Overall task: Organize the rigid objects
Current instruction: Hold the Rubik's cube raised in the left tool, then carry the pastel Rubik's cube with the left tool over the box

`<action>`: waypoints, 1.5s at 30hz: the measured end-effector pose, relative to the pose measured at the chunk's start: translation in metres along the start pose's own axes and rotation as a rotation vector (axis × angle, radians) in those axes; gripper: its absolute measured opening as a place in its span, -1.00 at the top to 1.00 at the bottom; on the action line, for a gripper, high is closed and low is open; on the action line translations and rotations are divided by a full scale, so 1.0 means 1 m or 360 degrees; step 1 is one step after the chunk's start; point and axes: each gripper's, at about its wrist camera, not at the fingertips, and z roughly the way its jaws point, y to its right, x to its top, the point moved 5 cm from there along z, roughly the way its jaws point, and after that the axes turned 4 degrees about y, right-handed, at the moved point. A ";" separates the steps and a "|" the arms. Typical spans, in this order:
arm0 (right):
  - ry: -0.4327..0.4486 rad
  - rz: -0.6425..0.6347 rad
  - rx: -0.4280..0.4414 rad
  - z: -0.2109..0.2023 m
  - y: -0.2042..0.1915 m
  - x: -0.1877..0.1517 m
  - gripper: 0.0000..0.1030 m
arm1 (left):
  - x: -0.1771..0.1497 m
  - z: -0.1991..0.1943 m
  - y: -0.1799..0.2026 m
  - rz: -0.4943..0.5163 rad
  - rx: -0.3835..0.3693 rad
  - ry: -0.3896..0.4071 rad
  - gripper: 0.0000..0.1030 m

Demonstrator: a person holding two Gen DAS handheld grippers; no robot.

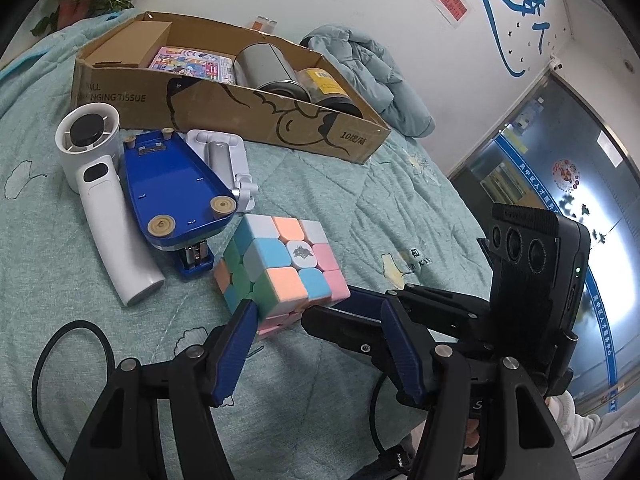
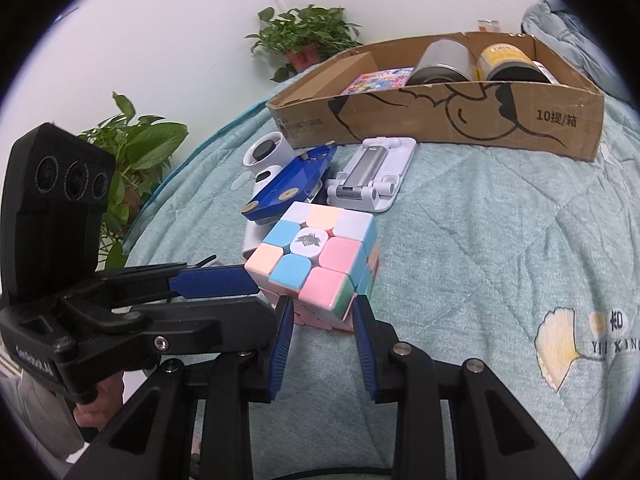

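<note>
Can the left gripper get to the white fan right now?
Probably not yet: the left gripper sits at the cube, and the blue stapler leans against the fan.

Office-like room: quilt-covered table [image 1: 400, 208], wall lettering [image 1: 516, 12].

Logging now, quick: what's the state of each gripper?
Left gripper: straddles the cube, grip unclear.
Right gripper: closed on the cube.

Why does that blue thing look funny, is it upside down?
Yes. The blue stapler lies upside down, feet up, leaning on the white fan and the stand. The cube looks twisted too: its bottom layer is out of line with the rest.
</note>
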 end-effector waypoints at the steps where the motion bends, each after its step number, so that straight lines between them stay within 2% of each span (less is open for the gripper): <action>1: -0.0001 0.0002 -0.0008 0.001 0.000 0.000 0.42 | 0.000 0.000 -0.001 -0.0003 -0.0003 0.0000 -0.18; 6: -0.0009 -0.0033 0.0020 0.001 0.001 -0.002 0.42 | -0.003 -0.001 -0.007 -0.0023 -0.0050 -0.0023 -0.17; 10: -0.0057 -0.0106 -0.0016 0.008 0.003 -0.009 0.39 | -0.007 0.002 -0.006 -0.0010 -0.0037 -0.0034 -0.17; 20: -0.0006 -0.0185 -0.0055 0.012 0.003 -0.007 0.38 | -0.008 0.004 -0.006 -0.0001 -0.0030 -0.0046 -0.17; 26: -0.0084 -0.0237 -0.0038 0.020 0.009 -0.008 0.38 | -0.007 0.005 -0.005 -0.0003 -0.0037 -0.0045 -0.17; 40: -0.0057 -0.0365 -0.0057 0.022 0.007 -0.005 0.30 | -0.002 0.006 -0.009 -0.0008 -0.0028 -0.0048 -0.17; 41: -0.0054 -0.0373 -0.0065 0.022 0.007 -0.004 0.28 | -0.001 0.006 -0.009 -0.0007 -0.0028 -0.0047 -0.17; 42: -0.0053 -0.0385 -0.0075 0.021 0.007 -0.003 0.18 | -0.001 0.006 -0.009 -0.0007 -0.0029 -0.0046 -0.17; 45: -0.0044 -0.0437 -0.0115 0.021 0.009 0.000 -0.27 | -0.001 0.006 -0.009 -0.0010 -0.0029 -0.0046 -0.17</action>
